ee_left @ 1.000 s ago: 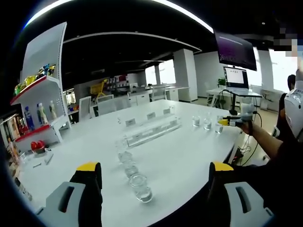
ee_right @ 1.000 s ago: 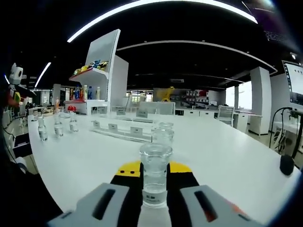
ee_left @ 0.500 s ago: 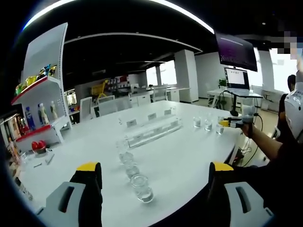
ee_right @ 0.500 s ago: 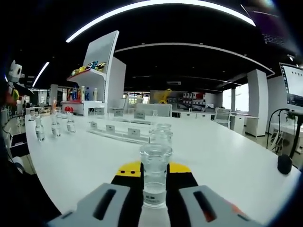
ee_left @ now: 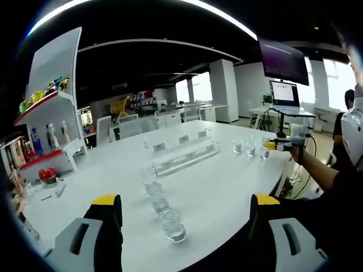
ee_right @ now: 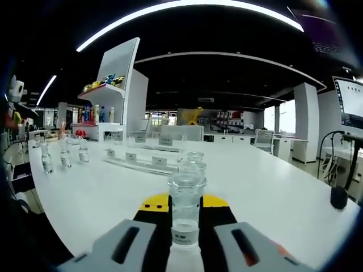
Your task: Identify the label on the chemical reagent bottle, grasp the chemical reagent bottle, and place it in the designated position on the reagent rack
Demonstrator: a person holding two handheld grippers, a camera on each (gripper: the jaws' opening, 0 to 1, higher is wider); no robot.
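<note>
Between right tongs [ee_right: 186, 218]: bottle [ee_right: 186, 212] gripped, label unreadable | left tongs [ee_left: 184, 226] open

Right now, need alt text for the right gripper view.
The right gripper has its jaws shut on a small clear reagent bottle, upright above a white table. Two more bottles line up behind it, ahead of a clear reagent rack with label tags.

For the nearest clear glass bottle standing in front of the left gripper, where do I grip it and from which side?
Probably grip the nearest clear glass bottle around its straight body, below the wide rim, coming in level along the white table. It stands upright, and the open left gripper already straddles its line; the other bottles sit directly behind it.
</note>
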